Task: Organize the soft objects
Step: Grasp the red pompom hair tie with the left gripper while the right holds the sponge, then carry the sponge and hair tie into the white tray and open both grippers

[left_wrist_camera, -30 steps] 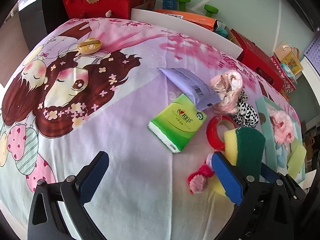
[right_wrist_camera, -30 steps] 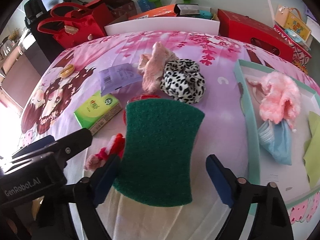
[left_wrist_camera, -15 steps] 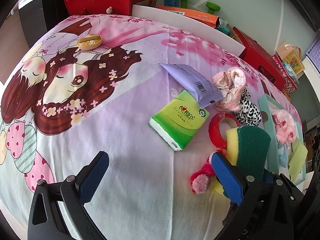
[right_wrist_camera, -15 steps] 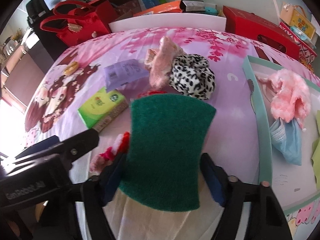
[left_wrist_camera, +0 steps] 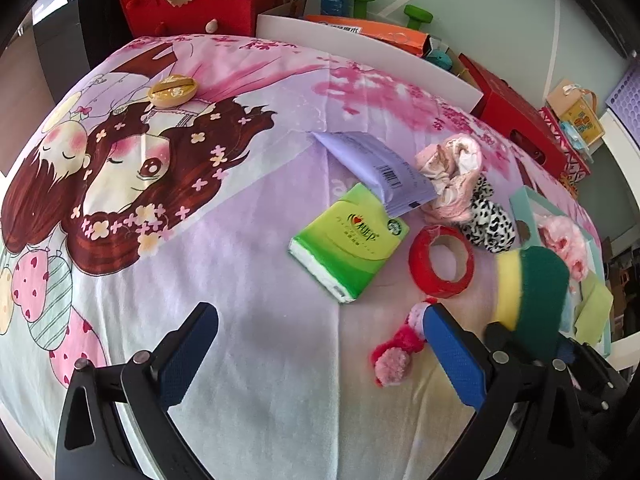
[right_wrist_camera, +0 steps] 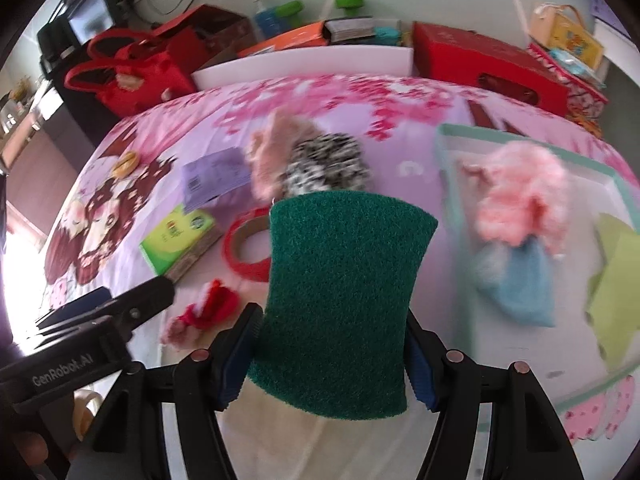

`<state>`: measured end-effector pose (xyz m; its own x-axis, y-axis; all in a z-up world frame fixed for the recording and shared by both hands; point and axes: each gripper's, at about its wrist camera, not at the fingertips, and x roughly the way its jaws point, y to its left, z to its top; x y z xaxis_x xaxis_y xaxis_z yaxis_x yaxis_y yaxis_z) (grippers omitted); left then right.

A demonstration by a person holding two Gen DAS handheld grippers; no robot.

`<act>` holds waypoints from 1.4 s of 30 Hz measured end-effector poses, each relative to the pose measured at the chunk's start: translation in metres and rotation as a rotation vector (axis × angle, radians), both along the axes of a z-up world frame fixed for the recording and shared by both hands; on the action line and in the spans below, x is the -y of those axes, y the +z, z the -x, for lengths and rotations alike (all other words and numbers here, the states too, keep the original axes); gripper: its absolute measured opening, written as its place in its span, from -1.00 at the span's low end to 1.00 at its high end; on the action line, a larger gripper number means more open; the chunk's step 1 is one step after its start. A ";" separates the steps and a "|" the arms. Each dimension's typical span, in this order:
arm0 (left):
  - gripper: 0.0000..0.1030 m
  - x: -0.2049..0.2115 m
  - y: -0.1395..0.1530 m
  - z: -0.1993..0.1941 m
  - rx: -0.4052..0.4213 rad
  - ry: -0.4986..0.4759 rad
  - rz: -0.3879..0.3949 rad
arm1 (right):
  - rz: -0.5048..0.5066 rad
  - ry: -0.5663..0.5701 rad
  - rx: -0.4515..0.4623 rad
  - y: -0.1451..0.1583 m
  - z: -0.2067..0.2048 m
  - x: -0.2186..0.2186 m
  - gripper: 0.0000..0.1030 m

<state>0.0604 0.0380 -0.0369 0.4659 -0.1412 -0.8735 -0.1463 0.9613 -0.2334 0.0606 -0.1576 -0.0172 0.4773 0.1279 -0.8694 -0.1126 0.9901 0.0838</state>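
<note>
The sponge (right_wrist_camera: 340, 304), green scourer face toward my right camera, sits clamped between the 2 blue pads of my right gripper (right_wrist_camera: 332, 356), whose jaws have just been closing on it; it hangs clear of the printed bedsheet (left_wrist_camera: 240, 280). Its lower edge hides the sheet beneath, and its yellow layer shows only in the left view. My left gripper (left_wrist_camera: 320, 344) gapes wide with nothing in it. The right view is smeared, so the pink fluffy item (right_wrist_camera: 524, 200) in the teal tray (right_wrist_camera: 444, 184) reads only as a blur.
</note>
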 end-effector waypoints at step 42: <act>-0.59 0.069 0.029 0.010 0.150 -0.299 -0.024 | -0.022 -0.228 0.142 0.049 0.018 0.083 0.34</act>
<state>0.0499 -0.0313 -0.0074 0.5308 -0.2711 -0.8029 0.1774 0.9620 -0.2075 0.0428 -0.2409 0.0322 0.6125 0.0212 -0.7902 0.1005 0.9894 0.1044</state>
